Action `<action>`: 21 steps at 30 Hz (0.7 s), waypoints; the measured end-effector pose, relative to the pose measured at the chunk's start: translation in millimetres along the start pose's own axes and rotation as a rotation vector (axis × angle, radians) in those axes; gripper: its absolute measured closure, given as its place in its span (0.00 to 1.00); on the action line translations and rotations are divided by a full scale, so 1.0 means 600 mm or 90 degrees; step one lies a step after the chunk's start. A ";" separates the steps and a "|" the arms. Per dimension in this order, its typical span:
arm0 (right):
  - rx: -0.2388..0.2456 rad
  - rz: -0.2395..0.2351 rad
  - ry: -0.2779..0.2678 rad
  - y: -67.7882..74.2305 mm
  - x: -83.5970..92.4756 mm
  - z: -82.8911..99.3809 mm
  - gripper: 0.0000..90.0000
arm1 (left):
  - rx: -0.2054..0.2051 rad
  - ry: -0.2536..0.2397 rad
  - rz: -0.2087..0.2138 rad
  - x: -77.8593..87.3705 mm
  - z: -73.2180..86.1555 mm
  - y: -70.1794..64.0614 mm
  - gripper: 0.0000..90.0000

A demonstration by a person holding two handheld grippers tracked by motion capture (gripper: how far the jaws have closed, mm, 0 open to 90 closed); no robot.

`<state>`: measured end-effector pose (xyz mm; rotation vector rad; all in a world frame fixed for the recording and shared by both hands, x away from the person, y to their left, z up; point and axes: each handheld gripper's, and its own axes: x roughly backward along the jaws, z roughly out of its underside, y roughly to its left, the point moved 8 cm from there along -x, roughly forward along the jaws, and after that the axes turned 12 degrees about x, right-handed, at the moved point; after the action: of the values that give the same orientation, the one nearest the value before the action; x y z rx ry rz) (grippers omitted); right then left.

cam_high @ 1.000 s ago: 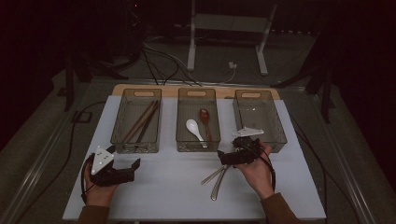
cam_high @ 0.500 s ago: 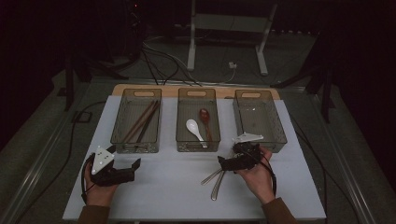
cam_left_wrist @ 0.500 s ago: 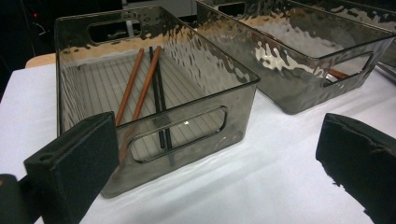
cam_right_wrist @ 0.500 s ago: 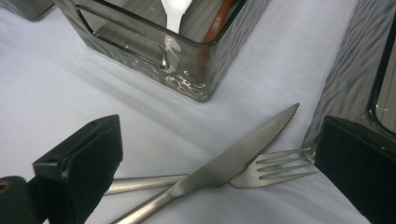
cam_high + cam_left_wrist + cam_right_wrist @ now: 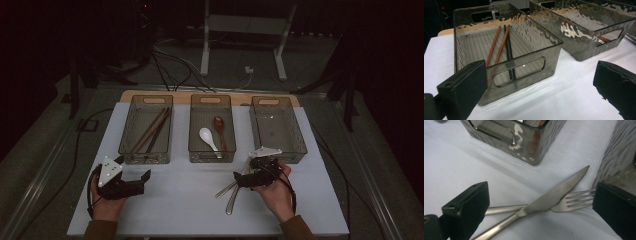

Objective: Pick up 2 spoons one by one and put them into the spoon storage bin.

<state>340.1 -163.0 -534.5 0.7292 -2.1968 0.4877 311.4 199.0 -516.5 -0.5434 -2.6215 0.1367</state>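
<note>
A steel knife (image 5: 554, 195) lies across a steel fork (image 5: 576, 200) on the white table top. My right gripper (image 5: 540, 203) hangs open just above them, one jaw on each side of the crossed pair. From above, the knife (image 5: 231, 202) and fork (image 5: 224, 191) stick out to the left from under my right gripper (image 5: 245, 181). My left gripper (image 5: 143, 180) rests open and empty at the near left. It faces the left bin (image 5: 524, 72), which holds brown chopsticks (image 5: 499, 45) and a black one (image 5: 508, 50).
Three smoky clear bins stand in a row at the back. The middle bin (image 5: 211, 150) holds a white spoon (image 5: 207, 137) and a brown spoon (image 5: 220, 127). Nothing lies in the right bin (image 5: 298, 145). White table surface (image 5: 185, 195) lies between my two grippers.
My right gripper has come back from the right bin's front edge toward the person and down over the knife and fork. The left gripper has stayed put.
</note>
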 end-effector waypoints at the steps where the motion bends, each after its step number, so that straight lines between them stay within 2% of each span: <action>1: -0.001 0.000 0.000 0.000 0.000 0.001 0.01 | 0.000 0.001 0.000 0.000 0.000 0.000 0.01; 21: 0.002 -0.004 0.015 0.012 -0.007 0.017 0.01 | -0.001 0.000 0.000 0.001 0.000 0.000 0.01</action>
<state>332.4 -161.6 -544.9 0.7291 -2.1710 0.4950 310.7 199.3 -516.5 -0.5449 -2.6212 0.1347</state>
